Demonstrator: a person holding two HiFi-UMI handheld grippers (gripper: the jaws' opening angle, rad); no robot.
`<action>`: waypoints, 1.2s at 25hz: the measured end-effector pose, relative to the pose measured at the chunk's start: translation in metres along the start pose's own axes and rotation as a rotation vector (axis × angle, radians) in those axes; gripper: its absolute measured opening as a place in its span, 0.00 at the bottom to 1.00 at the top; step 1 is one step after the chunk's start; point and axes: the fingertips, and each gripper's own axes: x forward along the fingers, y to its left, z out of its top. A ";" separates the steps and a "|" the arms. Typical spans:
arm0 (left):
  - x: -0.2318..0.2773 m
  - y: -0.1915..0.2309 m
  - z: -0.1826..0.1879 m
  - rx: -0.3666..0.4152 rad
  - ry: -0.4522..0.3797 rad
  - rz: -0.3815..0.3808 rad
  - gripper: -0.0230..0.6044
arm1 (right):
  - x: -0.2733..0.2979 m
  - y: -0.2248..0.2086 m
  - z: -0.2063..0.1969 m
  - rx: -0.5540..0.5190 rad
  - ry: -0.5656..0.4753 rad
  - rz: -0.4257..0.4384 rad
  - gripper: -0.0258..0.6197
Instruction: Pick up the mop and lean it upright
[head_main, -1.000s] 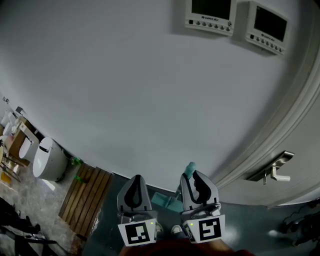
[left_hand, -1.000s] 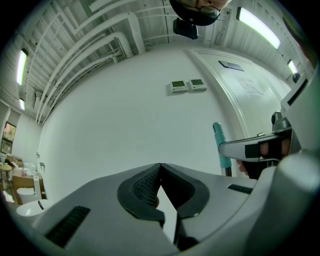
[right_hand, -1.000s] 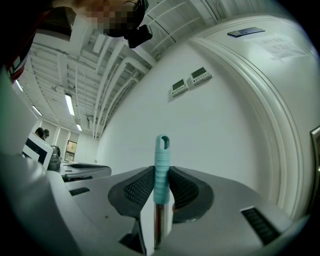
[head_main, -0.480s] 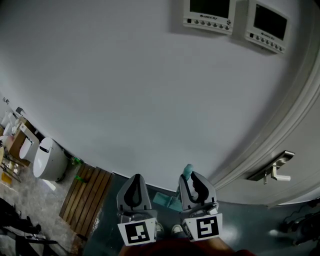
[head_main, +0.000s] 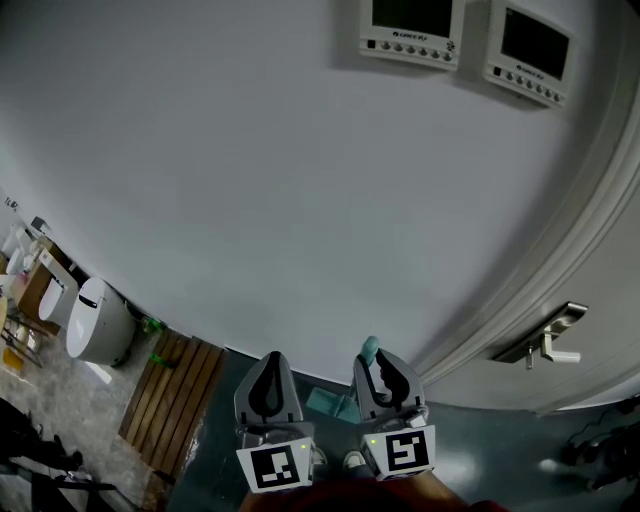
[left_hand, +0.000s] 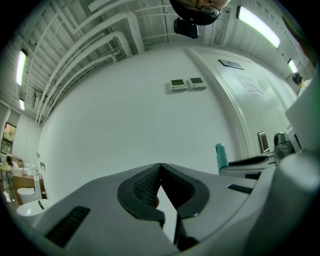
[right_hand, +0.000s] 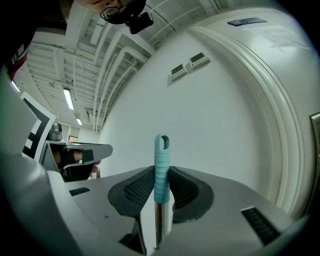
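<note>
Smooth white wall (head_main: 250, 180) backs right tool (right_hand: 161, 172) clamped on ribbed teal mop handle (right_hand: 161, 150); left tool (left_hand: 160, 166) clenched empty.

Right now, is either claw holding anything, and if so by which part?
The right claw holds the mop by the teal grip at its handle's top end. The left claw is shut and empty.

Note: you get no legible text in these views, as the small print under the screens of the wall panels (head_main: 410, 30) is too fine to read, and the dark plaque (left_hand: 230, 63) above the door (left_hand: 252, 95) is blurred.
</note>
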 end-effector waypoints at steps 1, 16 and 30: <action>0.000 0.000 0.000 -0.001 0.001 0.000 0.06 | 0.000 0.000 -0.002 0.001 0.005 0.000 0.21; 0.000 0.002 -0.002 -0.001 0.005 0.016 0.06 | 0.009 0.004 -0.050 -0.017 0.086 0.015 0.21; 0.000 0.004 -0.003 -0.001 0.007 0.014 0.06 | 0.007 0.009 -0.094 0.000 0.198 0.009 0.21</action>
